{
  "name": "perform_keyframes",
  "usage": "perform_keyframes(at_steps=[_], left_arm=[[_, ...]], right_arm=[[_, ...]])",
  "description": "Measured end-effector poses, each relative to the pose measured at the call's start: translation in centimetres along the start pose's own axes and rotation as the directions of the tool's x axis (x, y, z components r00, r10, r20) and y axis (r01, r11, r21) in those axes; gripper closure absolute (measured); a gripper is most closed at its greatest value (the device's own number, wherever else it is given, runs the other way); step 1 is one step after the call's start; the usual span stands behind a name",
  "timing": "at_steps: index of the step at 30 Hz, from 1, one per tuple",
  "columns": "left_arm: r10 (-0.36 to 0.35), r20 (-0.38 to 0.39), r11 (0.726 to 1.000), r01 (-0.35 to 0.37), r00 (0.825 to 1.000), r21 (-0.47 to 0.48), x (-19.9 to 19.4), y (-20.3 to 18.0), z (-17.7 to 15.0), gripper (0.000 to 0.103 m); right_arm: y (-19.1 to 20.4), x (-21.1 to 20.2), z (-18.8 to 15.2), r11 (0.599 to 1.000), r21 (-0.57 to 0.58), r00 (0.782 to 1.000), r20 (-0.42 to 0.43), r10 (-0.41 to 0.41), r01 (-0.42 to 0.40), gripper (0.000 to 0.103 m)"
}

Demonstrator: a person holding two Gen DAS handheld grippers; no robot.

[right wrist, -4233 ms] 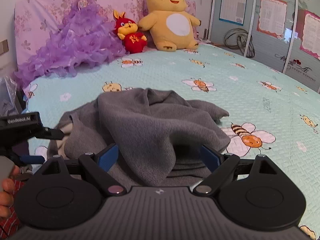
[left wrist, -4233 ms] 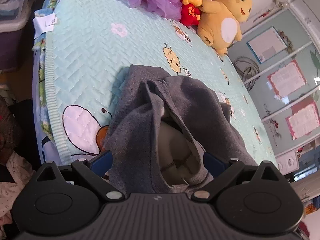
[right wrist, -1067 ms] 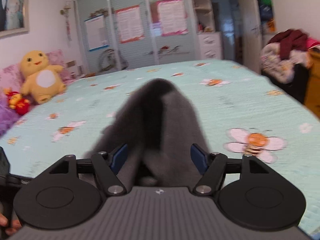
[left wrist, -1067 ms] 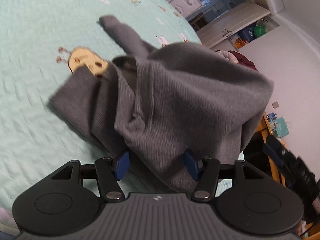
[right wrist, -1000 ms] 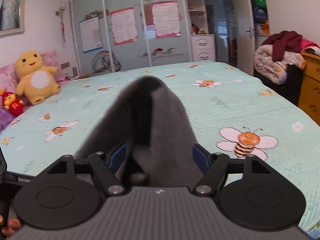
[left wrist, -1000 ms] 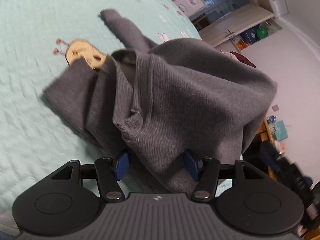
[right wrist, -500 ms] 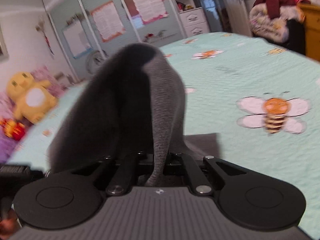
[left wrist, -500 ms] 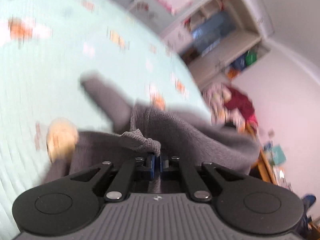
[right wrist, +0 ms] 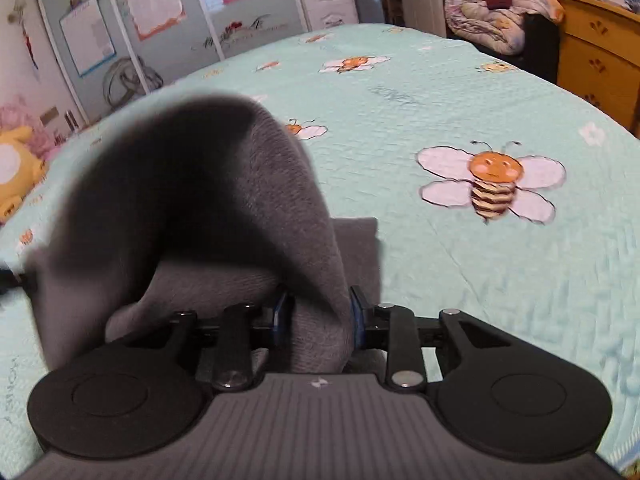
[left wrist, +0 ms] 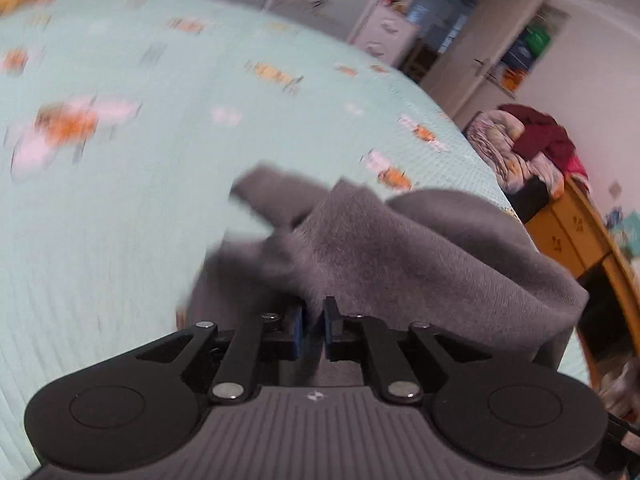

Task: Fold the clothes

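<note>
A grey knit sweater (left wrist: 400,248) lies bunched on the mint bee-print bed cover (left wrist: 120,200). My left gripper (left wrist: 314,326) has a thin fold of it between its blue pads; the jaws stand close together and are opening. In the right wrist view the sweater (right wrist: 224,184) arches up over my right gripper (right wrist: 318,316). A thick fold fills the gap between that gripper's pads, and those jaws are opening too. A flat part of the sweater rests on the bed cover (right wrist: 440,100) behind the right fingers. The left wrist view is blurred.
A wooden dresser (right wrist: 600,52) stands past the bed's right edge, with a heap of bedding and dark red clothes (right wrist: 492,16) beside it. A yellow plush toy (right wrist: 12,168) sits at the far left. Wardrobe doors (right wrist: 160,8) line the back wall.
Both grippers went from wide open around the sweater to closed on folds of it, then parted a little. The right one now has a thicker fold. Both views have swung.
</note>
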State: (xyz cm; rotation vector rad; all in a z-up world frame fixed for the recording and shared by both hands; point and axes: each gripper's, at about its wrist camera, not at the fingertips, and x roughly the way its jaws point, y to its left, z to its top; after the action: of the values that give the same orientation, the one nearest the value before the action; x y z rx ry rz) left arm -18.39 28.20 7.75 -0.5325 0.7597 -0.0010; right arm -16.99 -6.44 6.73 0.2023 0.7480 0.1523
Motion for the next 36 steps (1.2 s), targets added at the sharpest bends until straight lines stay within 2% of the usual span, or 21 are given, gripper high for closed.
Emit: perform_keyframes(at_steps=[2,4,6,8,10,12,14,16,20,22,27,31,36], left_arm=[[-0.011,0.006,1.000,0.011,1.000,-0.014,-1.3,0.0,-1.4,0.064],[-0.023,0.017,1.000,0.023,1.000,0.009,-3.0,-0.8,-2.4,0.063],[-0.031,0.020,0.999,0.030,0.999,0.032,-4.6,-1.3,-3.0,0.058],[-0.024,-0.007,0.998,0.024,1.000,0.064,-6.0,-2.1,-3.2,0.043],[0.013,-0.040,0.993,-0.008,0.999,0.121,-7.1,-3.2,-3.7,0.042],[0.065,-0.063,0.980,-0.052,0.996,0.190,-8.5,-3.9,-4.5,0.039],[0.116,-0.086,0.969,-0.094,0.990,0.229,-9.4,-4.4,-4.9,0.032],[0.149,-0.115,0.965,-0.120,0.982,0.232,-10.3,-4.7,-4.9,0.031],[0.162,-0.163,0.972,-0.130,0.973,0.194,-12.3,-5.1,-4.8,0.031],[0.186,-0.162,0.966,-0.151,0.969,0.209,-13.2,-5.7,-4.6,0.031],[0.222,-0.101,0.942,-0.187,0.970,0.279,-15.9,-8.0,-4.1,0.030],[0.207,-0.067,0.942,-0.181,0.976,0.283,-17.6,-9.3,-4.0,0.023],[0.242,-0.045,0.920,-0.214,0.969,0.328,-17.8,-10.7,-4.3,0.022]], right_arm=[[-0.6,-2.1,-0.8,1.000,-0.002,0.999,0.034,-0.030,0.030,0.052],[-1.1,-4.2,-1.5,0.999,0.004,0.997,0.062,-0.046,0.046,0.045],[-1.5,-6.1,-2.3,0.999,0.021,0.997,0.075,-0.032,0.030,0.044],[-1.4,-7.6,-3.2,0.999,0.048,0.998,0.068,0.004,-0.008,0.038],[-0.9,-8.3,-3.8,0.994,0.088,0.997,0.027,0.065,-0.068,0.034],[0.0,-8.6,-4.0,0.985,0.129,0.992,-0.050,0.119,-0.112,0.033],[1.0,-9.0,-4.1,0.980,0.153,0.979,-0.136,0.151,-0.130,0.031],[2.6,-9.7,-3.7,0.983,0.137,0.968,-0.200,0.151,-0.125,0.030],[5.9,-12.3,-3.0,0.995,0.009,0.971,-0.217,0.097,-0.098,0.028],[6.7,-13.5,-2.7,0.994,-0.042,0.977,-0.192,0.088,-0.098,0.028],[9.0,-16.4,-1.4,0.988,-0.104,0.982,-0.163,0.097,-0.115,0.028],[10.8,-18.3,-0.6,0.979,-0.156,0.987,-0.121,0.110,-0.129,0.027],[12.2,-18.7,-0.4,0.974,-0.197,0.990,-0.108,0.089,-0.109,0.027]])
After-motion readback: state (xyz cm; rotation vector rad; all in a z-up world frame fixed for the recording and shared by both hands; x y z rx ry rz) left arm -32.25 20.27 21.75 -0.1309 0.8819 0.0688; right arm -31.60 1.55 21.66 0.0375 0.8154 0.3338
